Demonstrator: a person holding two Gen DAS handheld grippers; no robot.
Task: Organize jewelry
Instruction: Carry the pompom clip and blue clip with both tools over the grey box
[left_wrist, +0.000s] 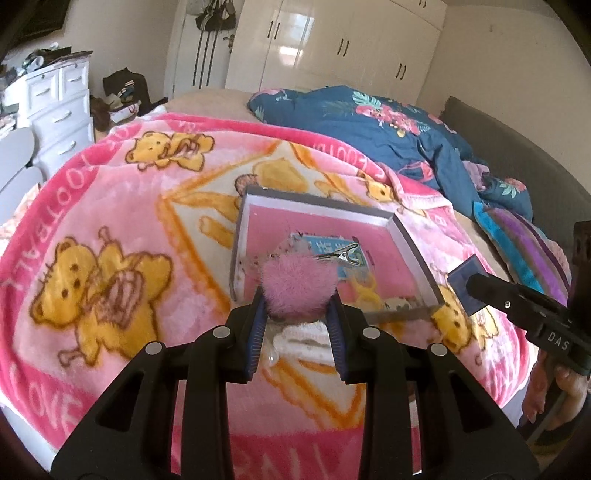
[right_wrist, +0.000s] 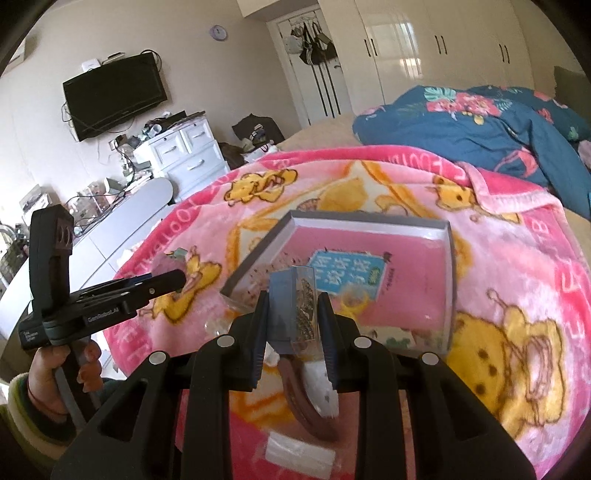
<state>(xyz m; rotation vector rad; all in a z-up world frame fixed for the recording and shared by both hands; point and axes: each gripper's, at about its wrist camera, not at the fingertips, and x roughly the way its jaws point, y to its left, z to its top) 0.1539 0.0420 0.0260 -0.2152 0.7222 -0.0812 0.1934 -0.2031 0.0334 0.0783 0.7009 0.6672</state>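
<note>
My left gripper (left_wrist: 297, 295) is shut on a pink furry pom-pom clip (left_wrist: 295, 286), whose metal clip (left_wrist: 341, 254) sticks out over the shallow grey box lid (left_wrist: 413, 243). The lid lies on the pink bear blanket (left_wrist: 122, 206) and has a pink lining with a blue card in it. My right gripper (right_wrist: 293, 306) is shut on a small clear packet with a blue card and a beaded piece (right_wrist: 295, 308), held near the lid's near corner (right_wrist: 258, 258). The right gripper also shows in the left wrist view (left_wrist: 469, 291), and the left gripper in the right wrist view (right_wrist: 173, 278).
A brown hair band and a white furry piece (right_wrist: 317, 398) lie on the blanket under the right gripper, with a white packet (right_wrist: 299, 454) nearer. A blue floral duvet (left_wrist: 388, 125) is heaped at the far side of the bed. White drawers (right_wrist: 184, 155) stand to the left.
</note>
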